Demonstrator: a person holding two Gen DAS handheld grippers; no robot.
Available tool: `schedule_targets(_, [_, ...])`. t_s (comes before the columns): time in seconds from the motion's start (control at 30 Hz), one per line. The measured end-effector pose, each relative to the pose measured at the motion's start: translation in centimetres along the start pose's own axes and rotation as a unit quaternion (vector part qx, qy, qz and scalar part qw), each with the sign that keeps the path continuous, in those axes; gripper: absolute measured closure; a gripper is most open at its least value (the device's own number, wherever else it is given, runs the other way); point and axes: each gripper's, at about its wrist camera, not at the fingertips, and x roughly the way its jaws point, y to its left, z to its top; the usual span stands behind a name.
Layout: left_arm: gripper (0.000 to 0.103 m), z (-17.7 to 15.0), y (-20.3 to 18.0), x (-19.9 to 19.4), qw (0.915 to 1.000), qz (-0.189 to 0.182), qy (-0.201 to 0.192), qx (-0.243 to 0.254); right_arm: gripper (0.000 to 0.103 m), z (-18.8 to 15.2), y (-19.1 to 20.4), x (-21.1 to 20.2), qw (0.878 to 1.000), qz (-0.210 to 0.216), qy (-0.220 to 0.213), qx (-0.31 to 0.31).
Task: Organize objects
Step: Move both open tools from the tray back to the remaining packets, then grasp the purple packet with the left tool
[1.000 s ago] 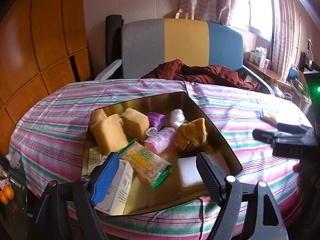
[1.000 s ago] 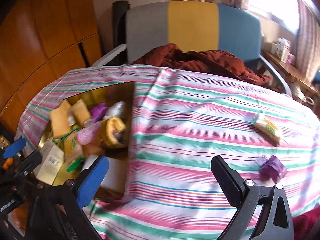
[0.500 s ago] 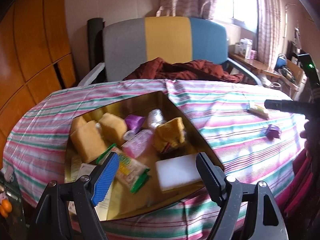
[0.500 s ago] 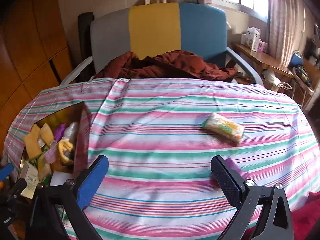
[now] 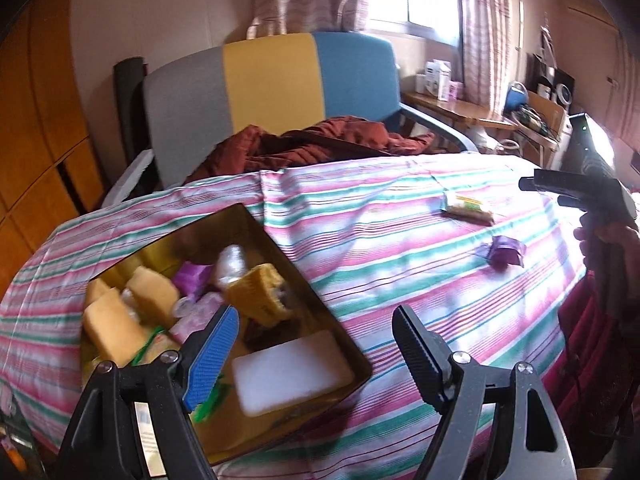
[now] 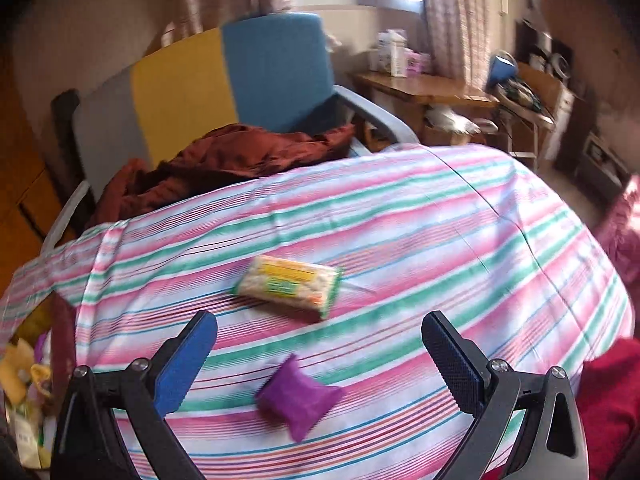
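Note:
A gold metal tray [image 5: 320, 300] on the striped tablecloth holds yellow sponges [image 5: 154, 294], a white block [image 5: 288, 372], a snack packet and several small items. My left gripper [image 5: 316, 344] is open and empty above the tray's near right corner. My right gripper [image 6: 320, 356] is open and empty, hovering just above a purple pouch [image 6: 298, 398]. A cracker packet [image 6: 290, 292] lies beyond it. Both show in the left wrist view: pouch [image 5: 506, 250], packet [image 5: 468, 208]. The right gripper's body [image 5: 580, 192] is at that view's right edge.
A grey, yellow and blue chair [image 5: 272, 92] with a rust-red garment [image 5: 320, 144] stands behind the round table [image 6: 400, 220]. A wooden side table [image 6: 420, 92] with boxes is at the back right. Wooden cabinets [image 5: 36, 128] are on the left.
Both grippers have swung to the right. The tray slid left in both views; the right gripper came over the purple pouch and nearer the cracker packet. Jaws stayed open.

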Motion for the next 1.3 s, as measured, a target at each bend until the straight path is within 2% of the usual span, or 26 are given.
schedule_targets(0.13, [0.022, 0.6, -1.7, 1.3, 0.9996, -0.022, 0.010, 0.012, 0.000, 0.2, -3.3, 0.6, 0.996, 0.027, 0.003, 0.088])
schedule_targets(0.43, [0.023, 1.9, -6.9, 5.2, 0.9935, -0.096, 0.051, 0.035, 0.000, -0.2, -4.8, 1.6, 0.988, 0.057, 0.022, 0.140])
schedule_targets(0.7, [0.023, 3.9, -13.0, 8.8, 0.9779, -0.173, 0.069, 0.094, 0.000, -0.4, -6.2, 1.6, 0.981, 0.071, 0.024, 0.178])
schedule_targets(0.8, [0.024, 4.6, -15.6, 9.8, 0.9703, -0.177, 0.062, 0.153, 0.000, -0.4, -6.6, 1.6, 0.979, 0.075, 0.025, 0.186])
schedule_targets(0.83, [0.024, 4.7, -16.4, 10.0, 0.9660, -0.179, 0.053, 0.179, 0.000, -0.4, -6.7, 1.8, 0.979, 0.077, 0.027, 0.189])
schedule_targets(0.93, [0.023, 5.0, -18.8, 10.6, 0.9450, -0.194, 0.044, 0.260, 0.000, -0.5, -6.9, 2.1, 0.976, 0.086, 0.037, 0.197])
schedule_targets(1.0, [0.022, 5.1, -20.4, 11.3, 0.9274, -0.202, 0.044, 0.312, 0.000, -0.6, -7.1, 2.3, 0.974, 0.091, 0.040, 0.201])
schedule_targets(1.1, [0.022, 5.4, -22.2, 12.6, 0.9097, -0.209, 0.054, 0.355, 0.000, -0.5, -7.2, 2.2, 0.973, 0.099, 0.039, 0.205])
schedule_targets(1.2, [0.022, 5.4, -23.8, 14.0, 0.8966, -0.214, 0.056, 0.384, 0.000, -0.5, -7.5, 2.1, 0.971, 0.103, 0.037, 0.211])
schedule_targets(1.3, [0.022, 5.8, -25.1, 14.7, 0.8874, -0.218, 0.046, 0.404, 0.000, -0.6, -7.9, 2.1, 0.969, 0.108, 0.035, 0.221])
